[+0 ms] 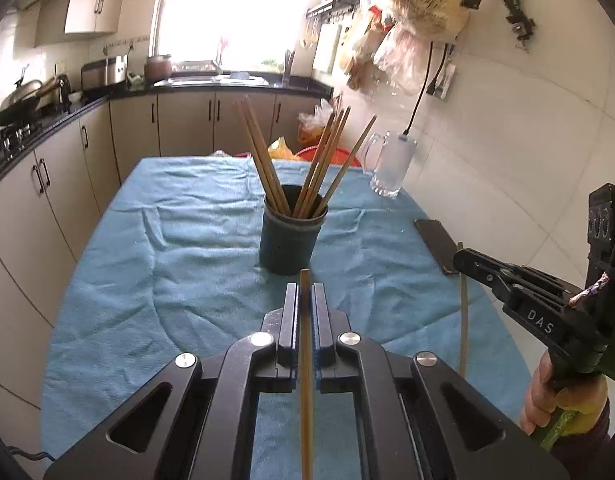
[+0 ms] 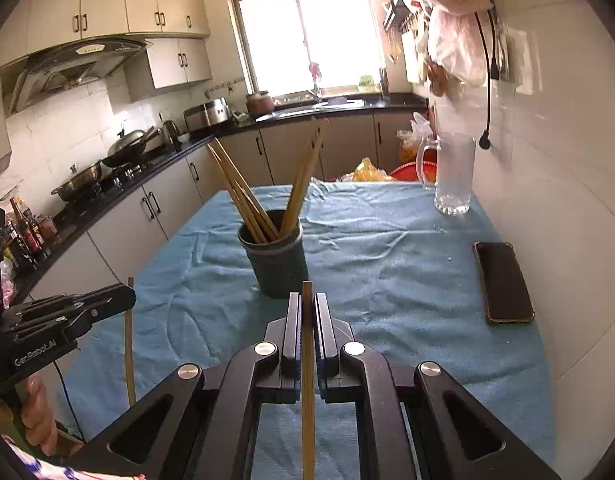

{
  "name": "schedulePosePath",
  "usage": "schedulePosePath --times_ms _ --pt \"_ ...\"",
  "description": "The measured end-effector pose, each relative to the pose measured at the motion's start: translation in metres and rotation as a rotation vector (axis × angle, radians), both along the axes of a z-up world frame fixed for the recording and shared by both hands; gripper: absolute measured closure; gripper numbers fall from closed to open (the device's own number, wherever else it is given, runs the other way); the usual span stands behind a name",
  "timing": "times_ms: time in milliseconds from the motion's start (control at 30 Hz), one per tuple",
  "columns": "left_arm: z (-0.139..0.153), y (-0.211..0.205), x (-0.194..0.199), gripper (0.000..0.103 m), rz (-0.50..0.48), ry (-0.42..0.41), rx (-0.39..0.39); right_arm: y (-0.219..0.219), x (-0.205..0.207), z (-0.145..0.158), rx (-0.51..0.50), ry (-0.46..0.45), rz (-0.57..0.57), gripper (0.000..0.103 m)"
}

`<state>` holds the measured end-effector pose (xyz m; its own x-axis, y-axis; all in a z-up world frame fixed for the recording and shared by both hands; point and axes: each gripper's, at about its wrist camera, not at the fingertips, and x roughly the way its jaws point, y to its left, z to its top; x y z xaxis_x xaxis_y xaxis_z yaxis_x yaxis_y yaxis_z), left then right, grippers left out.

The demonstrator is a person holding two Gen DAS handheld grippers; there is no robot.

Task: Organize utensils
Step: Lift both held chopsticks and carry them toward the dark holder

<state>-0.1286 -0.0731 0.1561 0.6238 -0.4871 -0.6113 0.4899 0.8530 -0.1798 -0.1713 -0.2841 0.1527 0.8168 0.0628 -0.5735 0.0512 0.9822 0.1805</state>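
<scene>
Left hand-held gripper (image 1: 305, 300) clamped one chopstick (image 1: 306, 380); right hand-held gripper (image 2: 306, 308) clamped another chopstick (image 2: 307, 380). Both hovered just short of the dark holder (image 1: 289, 240), mid-surface (image 1: 167, 260), chopsticks inside.

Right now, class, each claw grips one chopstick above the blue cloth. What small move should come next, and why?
Probably carry the left claw forward until its chopstick tip hangs over the dark cup. Both claws are shut on a single chopstick, the right claw on its own chopstick; the cup stands just ahead and already holds the rest, with room at its mouth.
</scene>
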Motion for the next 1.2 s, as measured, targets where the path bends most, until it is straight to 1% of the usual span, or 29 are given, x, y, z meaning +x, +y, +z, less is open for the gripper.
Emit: schedulePosePath --times_ms 233,400,700,933,1200 --pt "0.015 0.004 -0.018 0.098 -0.011 -0.055 -0.008 0.006 -0.017 0.016 0.010 -0.061 0.004 0.097" --pt "0.023 0.006 -0.028 0.098 -0.021 -0.074 -0.024 0.013 -0.029 0.027 -0.005 -0.104 0.005 0.097" --pt "0.035 0.001 -0.038 0.098 -0.021 -0.123 -0.011 0.018 -0.038 0.035 -0.003 -0.134 0.009 0.097" --pt "0.042 0.002 -0.034 0.098 -0.004 -0.136 -0.003 0.018 -0.039 0.041 -0.011 -0.144 0.009 0.097" --pt "0.050 0.003 -0.016 0.098 0.056 -0.152 0.060 0.020 -0.034 0.062 -0.020 -0.165 0.009 0.097"
